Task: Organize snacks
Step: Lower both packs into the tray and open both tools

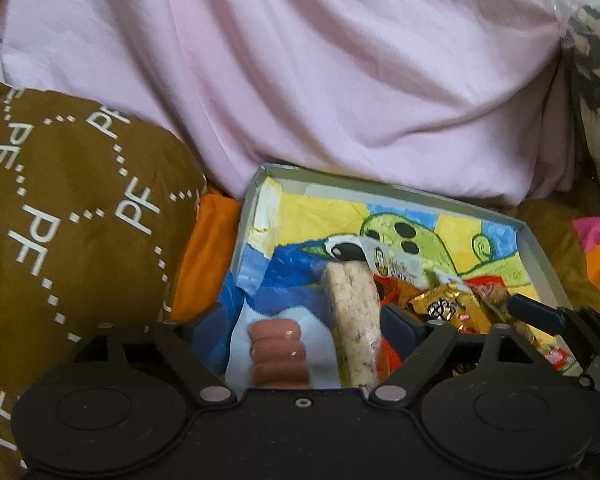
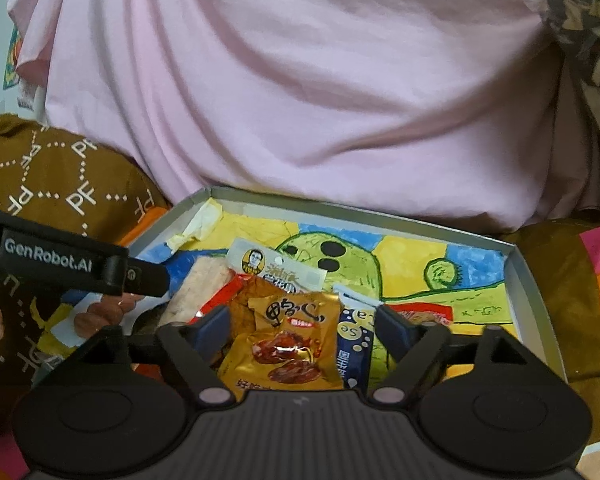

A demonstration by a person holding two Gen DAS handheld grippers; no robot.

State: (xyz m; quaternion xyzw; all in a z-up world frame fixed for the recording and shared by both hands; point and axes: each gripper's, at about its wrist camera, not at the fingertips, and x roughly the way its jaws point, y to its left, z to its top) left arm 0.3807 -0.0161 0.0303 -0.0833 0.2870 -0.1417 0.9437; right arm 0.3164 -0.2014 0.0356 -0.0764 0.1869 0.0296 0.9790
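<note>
Snack packets gathered in a shallow painted box, both sets of fingers standing apart and holding nothing.

Between the left gripper (image 1: 308,320) fingers lie a stiff pale grain bar (image 1: 354,320) and a sausage pack (image 1: 278,344), neither pressed; between the right gripper (image 2: 302,324) fingers lies a gold foil packet (image 2: 288,344), probably light, slippery and crushable, best pinched at a flat sealed edge. A blue-and-white sachet (image 2: 352,344) lies just right of it, a red pouch (image 2: 228,300) to its left. Beyond the fingers the box (image 2: 534,284) floor is largely bare; its low wall, the pink cloth (image 2: 300,80) and a brown cushion (image 1: 60,200) limit forward and leftward moves.
</note>
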